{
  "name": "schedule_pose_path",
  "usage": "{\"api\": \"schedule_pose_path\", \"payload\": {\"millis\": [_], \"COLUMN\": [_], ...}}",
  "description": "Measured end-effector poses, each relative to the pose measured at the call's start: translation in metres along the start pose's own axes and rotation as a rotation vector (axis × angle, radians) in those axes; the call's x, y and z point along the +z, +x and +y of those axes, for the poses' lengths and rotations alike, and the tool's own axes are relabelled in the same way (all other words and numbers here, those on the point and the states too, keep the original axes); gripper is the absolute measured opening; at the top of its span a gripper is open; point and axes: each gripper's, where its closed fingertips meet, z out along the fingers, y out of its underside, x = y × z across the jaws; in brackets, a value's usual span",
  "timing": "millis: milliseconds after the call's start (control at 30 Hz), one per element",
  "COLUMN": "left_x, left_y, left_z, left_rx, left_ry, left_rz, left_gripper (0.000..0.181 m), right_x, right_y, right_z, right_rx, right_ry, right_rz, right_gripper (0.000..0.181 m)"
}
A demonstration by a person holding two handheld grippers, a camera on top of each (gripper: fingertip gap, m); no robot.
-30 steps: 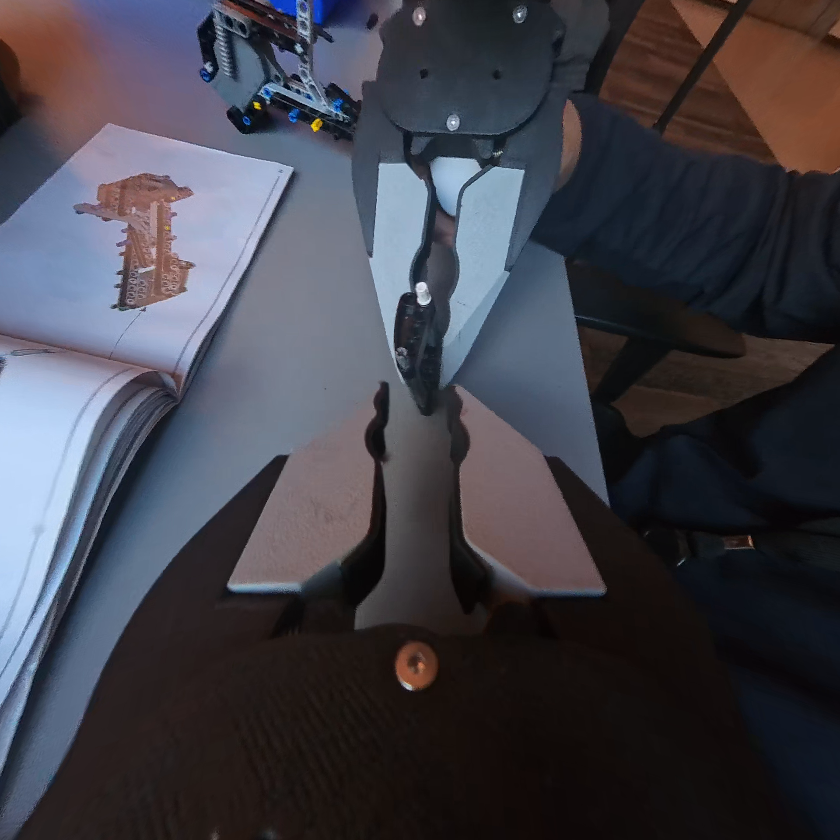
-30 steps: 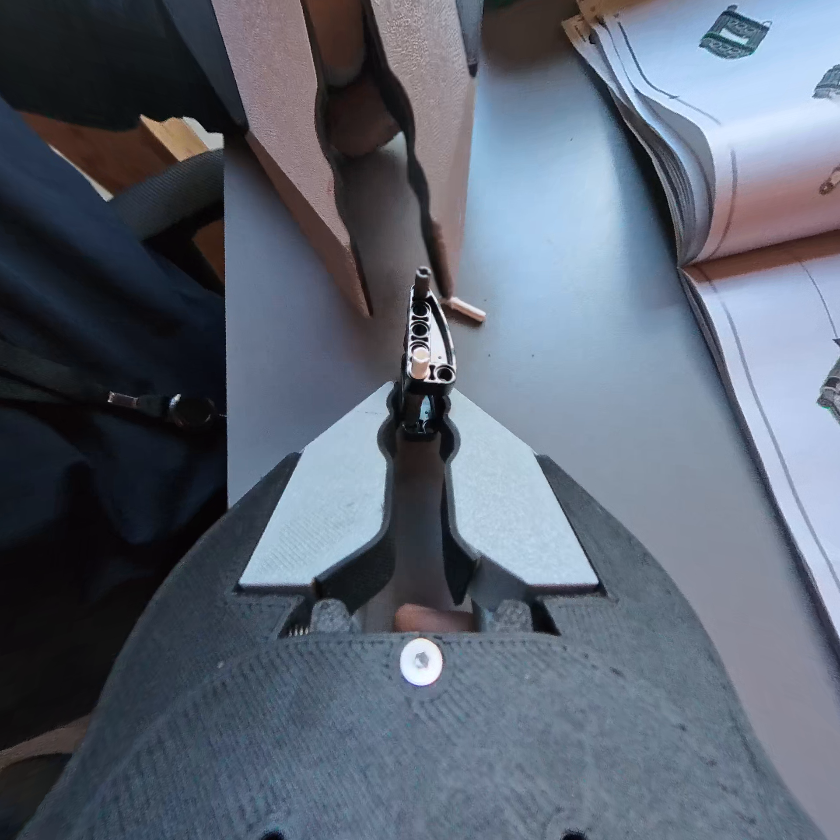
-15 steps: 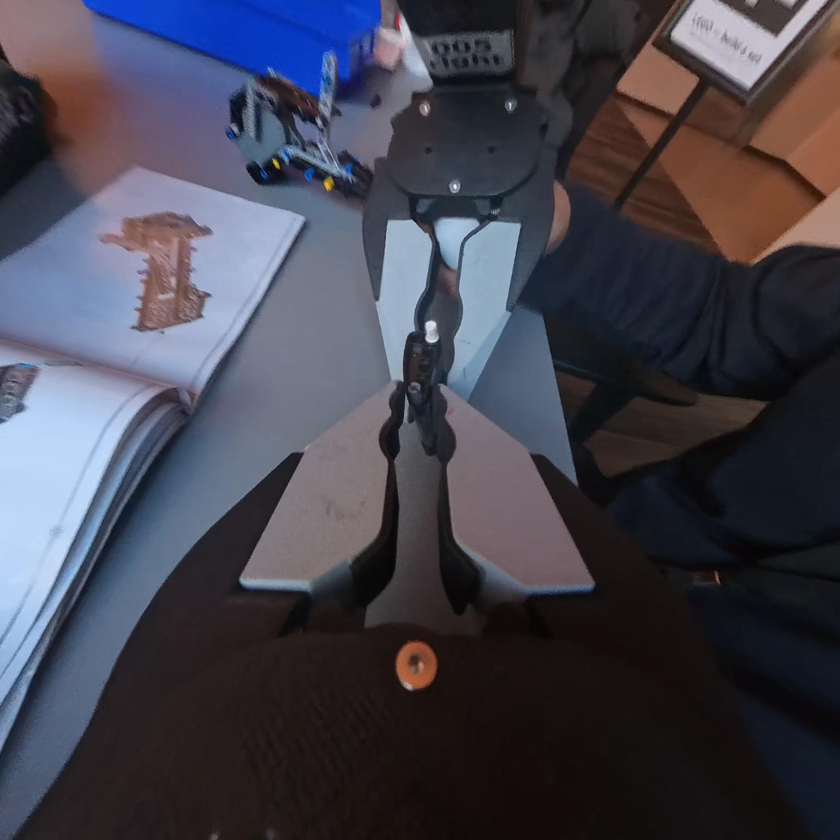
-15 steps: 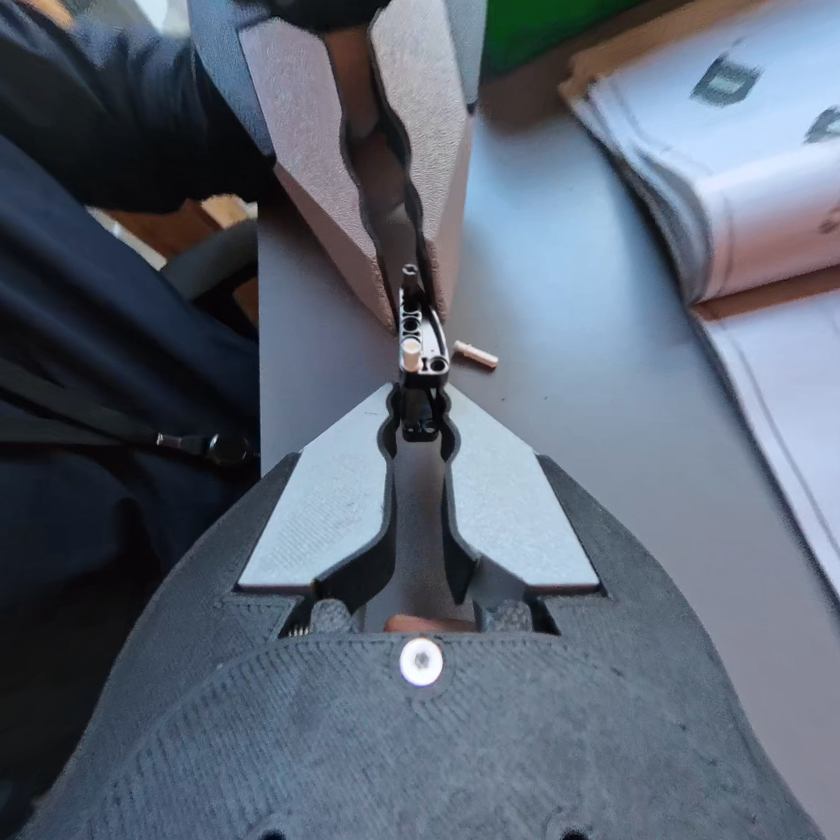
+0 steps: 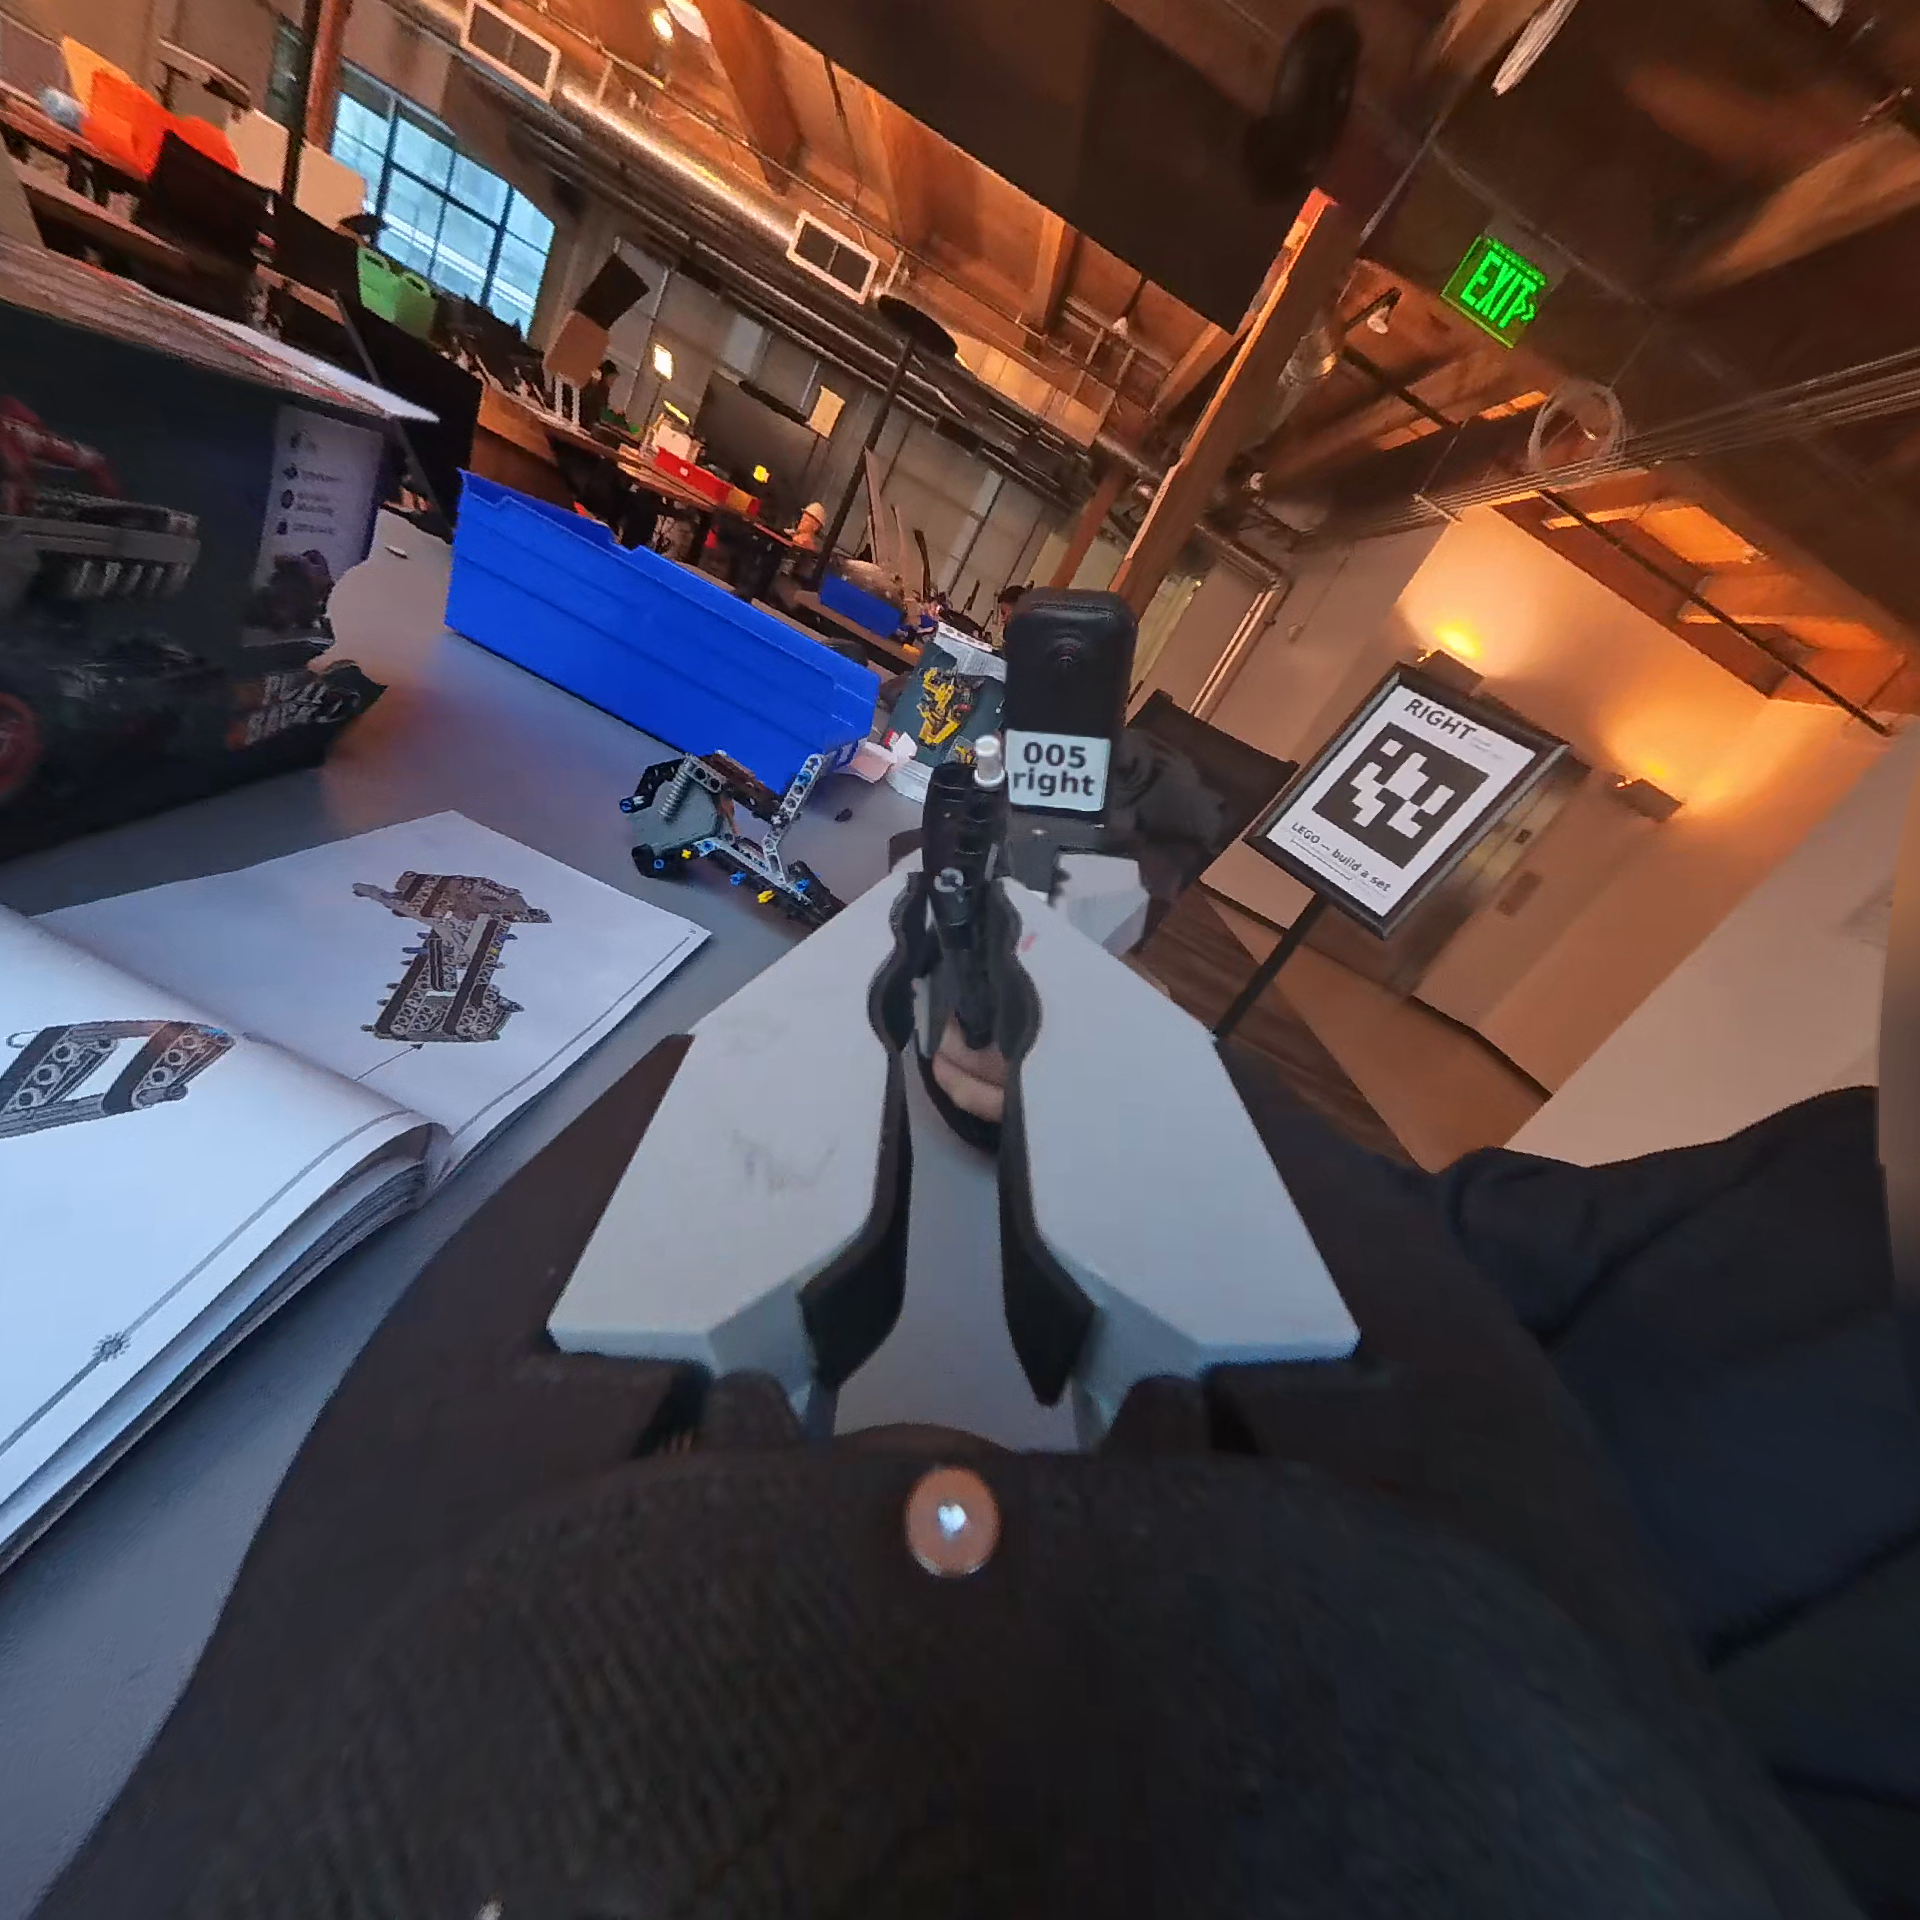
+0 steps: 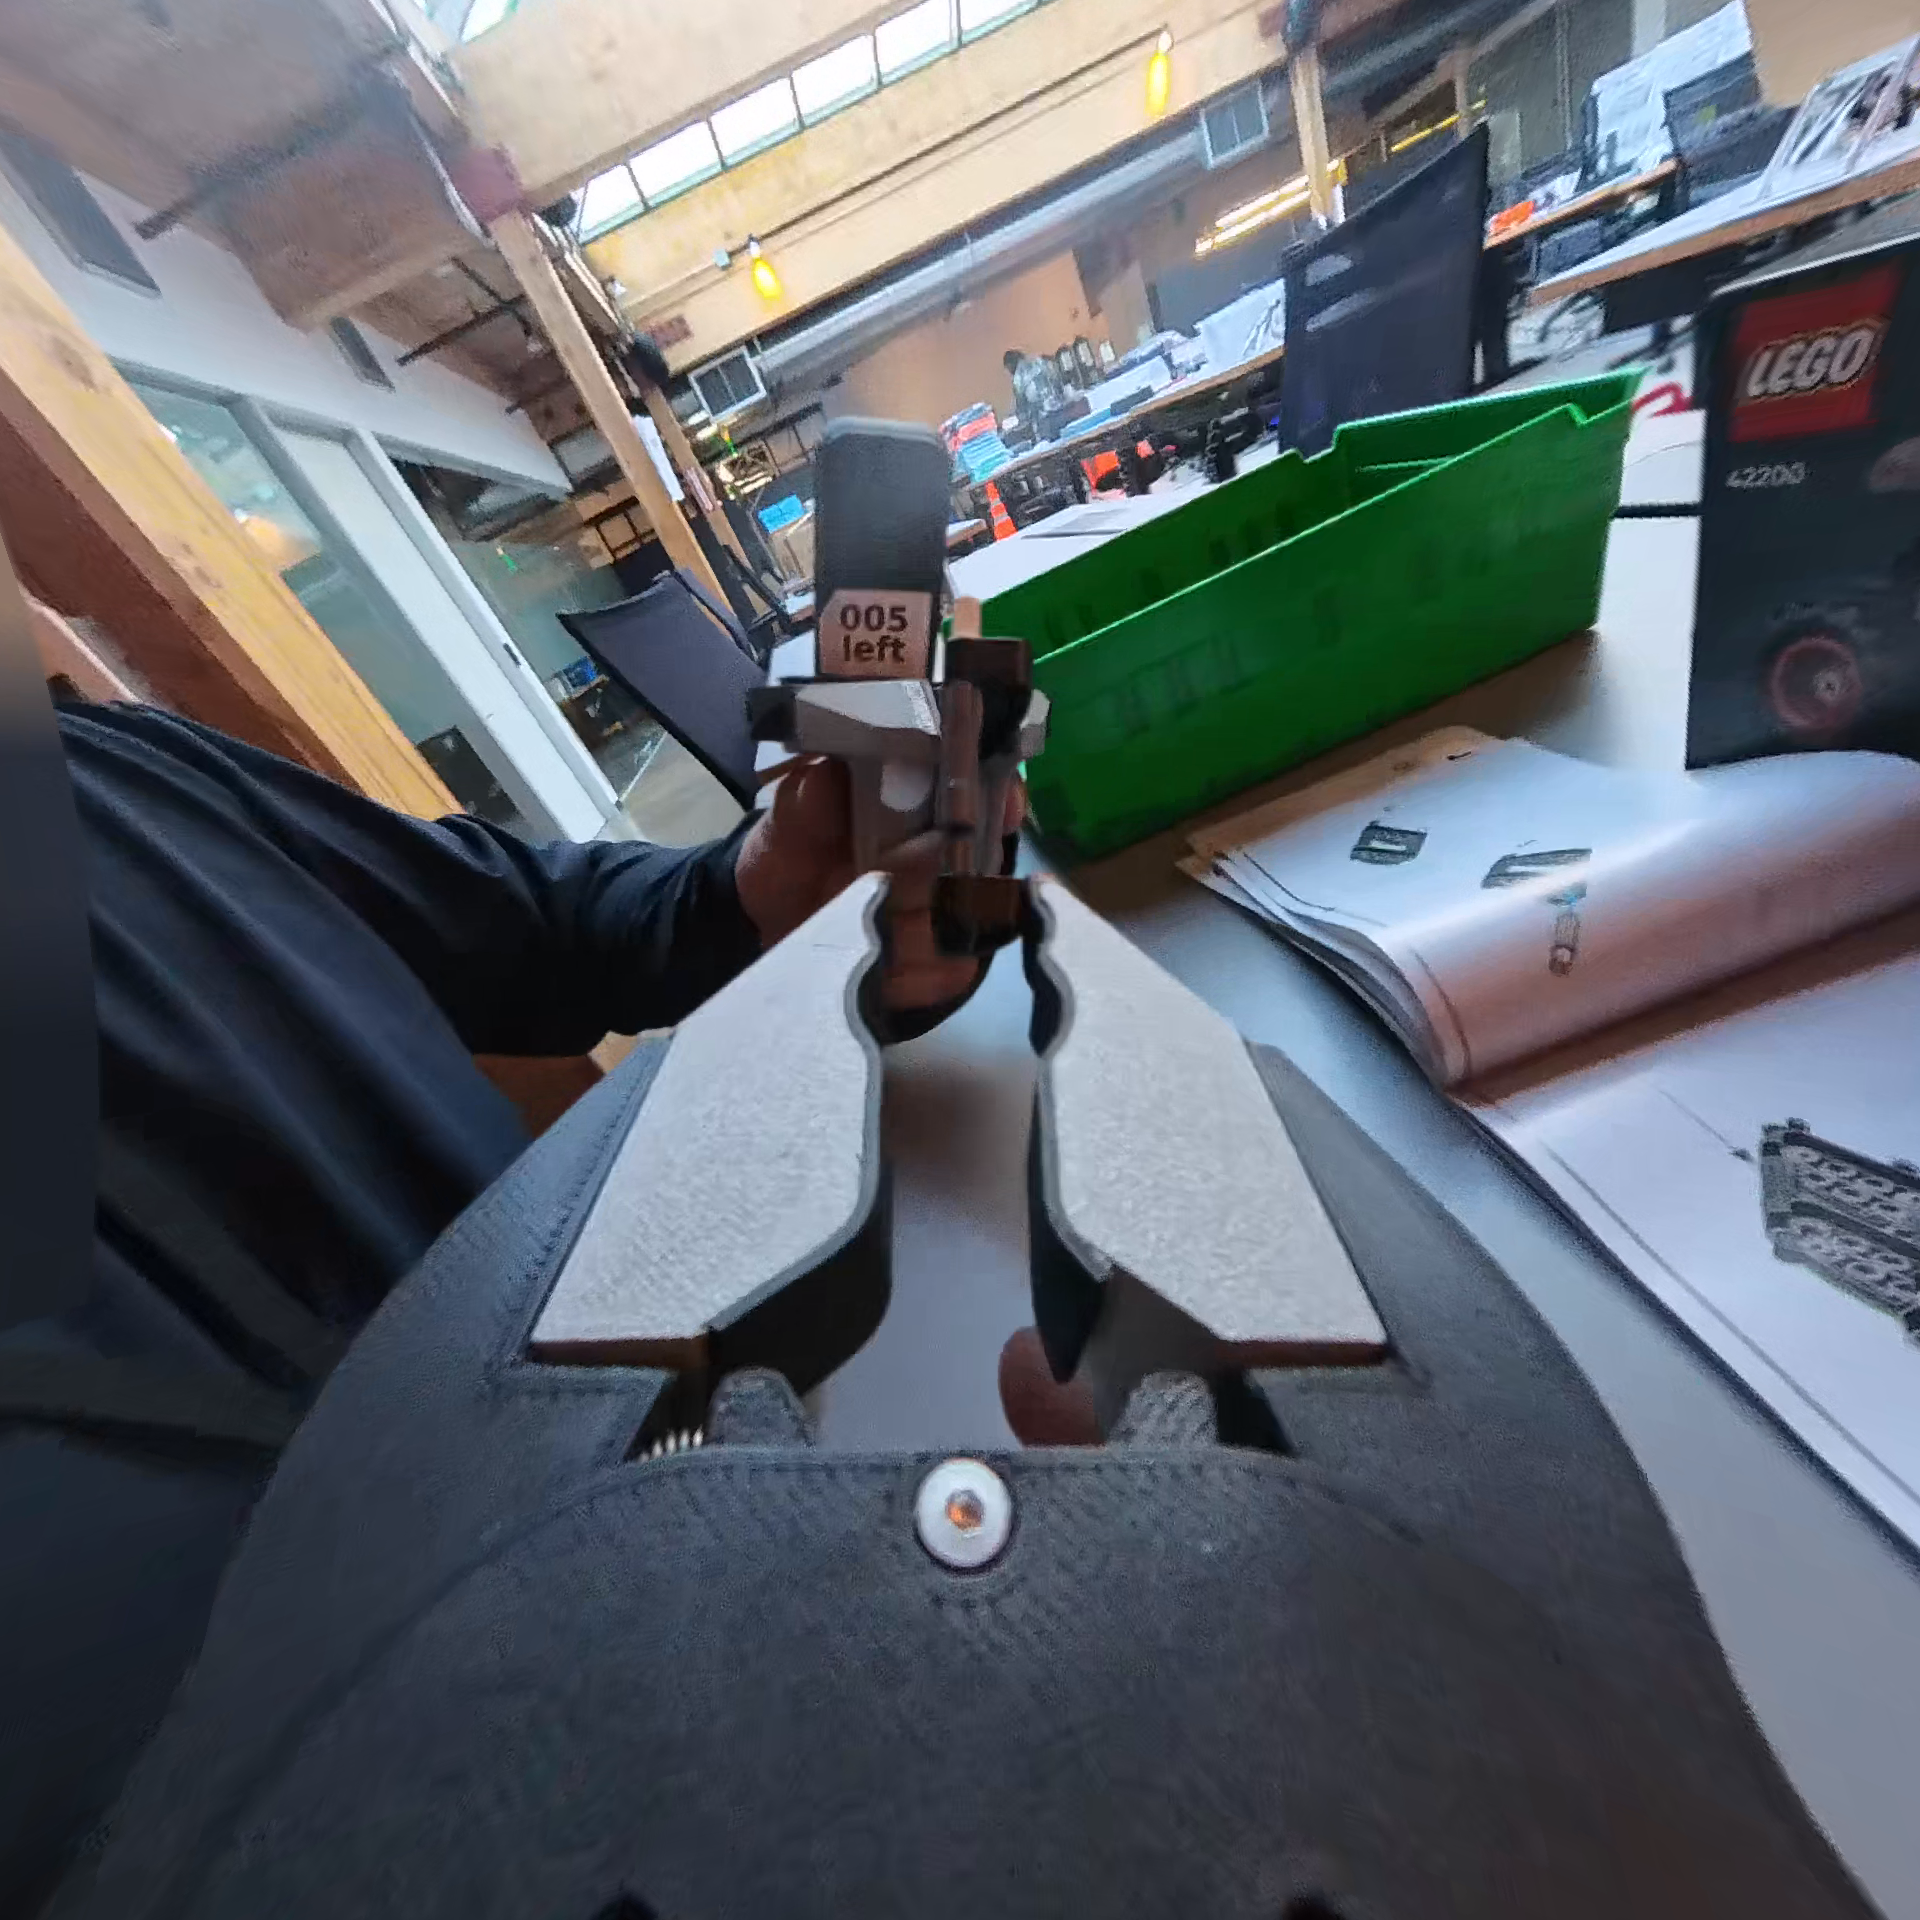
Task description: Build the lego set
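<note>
In the left wrist view I saw readable print on a lit green sign (image 5: 1496, 291) at upper right, a framed sign (image 5: 1403, 795) at right, and a white label (image 5: 1055, 771) at centre. In the right wrist view, a pale label (image 6: 873, 634) on the grey camera (image 6: 883, 499) and a black box (image 6: 1808, 499) at upper right carried a logo and numbers.

Motion blur smears the black lego piece (image 6: 961, 790) in the right wrist view; the instruction book (image 5: 260, 1060) runs off the left wrist view's left edge.
</note>
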Motion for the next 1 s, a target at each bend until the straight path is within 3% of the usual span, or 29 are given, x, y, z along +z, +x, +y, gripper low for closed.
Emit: {"api": "schedule_pose_path", "payload": {"millis": [100,233,467,633,1000], "left_x": [0.000,0.000,-0.004,-0.001,-0.005], "left_y": [0.000,-0.004,0.002,0.017,0.030], "left_z": [-0.001,0.013,0.028,0.047,0.057], "left_rx": [0.009,0.023,0.326,0.410,0.480], "left_ry": [0.021,-0.099,-0.274,-0.359,-0.410], "left_rz": [-0.015,-0.036,-0.064,0.018,0.070], "left_gripper": [0.007,0.008,0.022,0.012,0.011], "right_x": [0.001,-0.006,-0.014,-0.013,-0.017], "right_y": [0.003,0.006,0.000,-0.012,-0.023], "right_z": [-0.002,0.003,0.020,0.034,0.040], "right_rx": [-0.036,-0.042,-0.290,-0.465,-0.537], "right_ry": [0.006,-0.051,-0.254,-0.347,-0.346], "right_rz": [0.034,0.054,0.133,0.147,0.087], "right_gripper": [0.013,0.012,0.013,0.013,0.013]}}
